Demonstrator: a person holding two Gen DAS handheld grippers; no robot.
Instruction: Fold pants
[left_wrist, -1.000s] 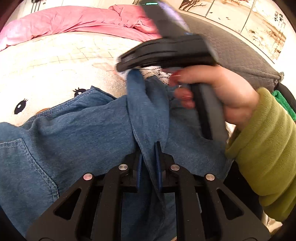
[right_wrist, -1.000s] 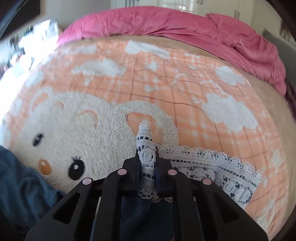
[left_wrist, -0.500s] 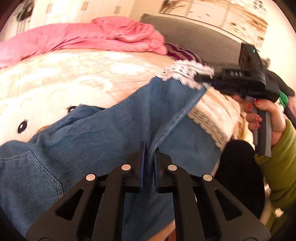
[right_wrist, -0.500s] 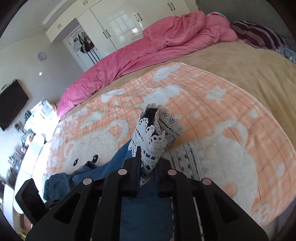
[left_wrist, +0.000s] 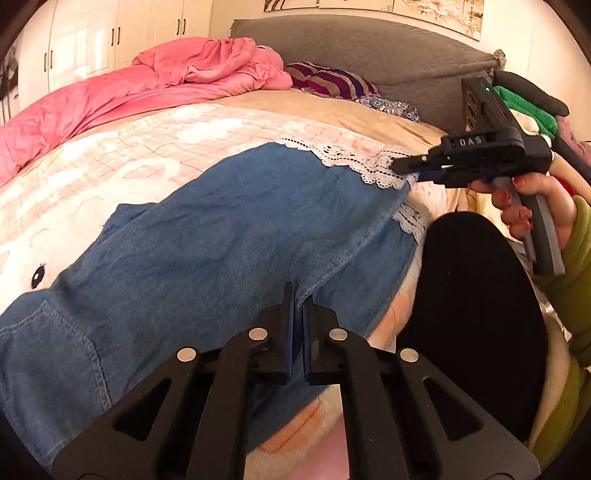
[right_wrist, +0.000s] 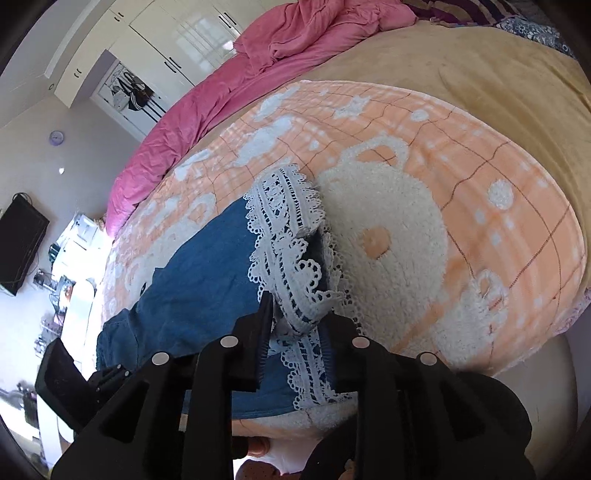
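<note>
The pants (left_wrist: 229, 236) are spread flat on the bed (right_wrist: 517, 110). The left gripper (left_wrist: 297, 325) is clamped on denim; the right gripper's (right_wrist: 295, 321) jaws have just been opening, lace hem (right_wrist: 288, 236) loose between them. Retreat beyond the hem is needed next.

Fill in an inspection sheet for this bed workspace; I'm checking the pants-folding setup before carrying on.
Surface: bed with an orange bear blanket over a tan cover.
Job's things: denim pants with a white lace hem, spread across the blanket.
Clutter: pink duvet bunched at the far side; striped pillow by the grey headboard.
Grippers: left gripper shut on the pants' edge; right gripper, its jaws just opening, has the lace hem between them and no longer pinches it.
Cables: nothing seen.
Surroundings: white wardrobes, a dark screen, and a cluttered desk, blurred.
</note>
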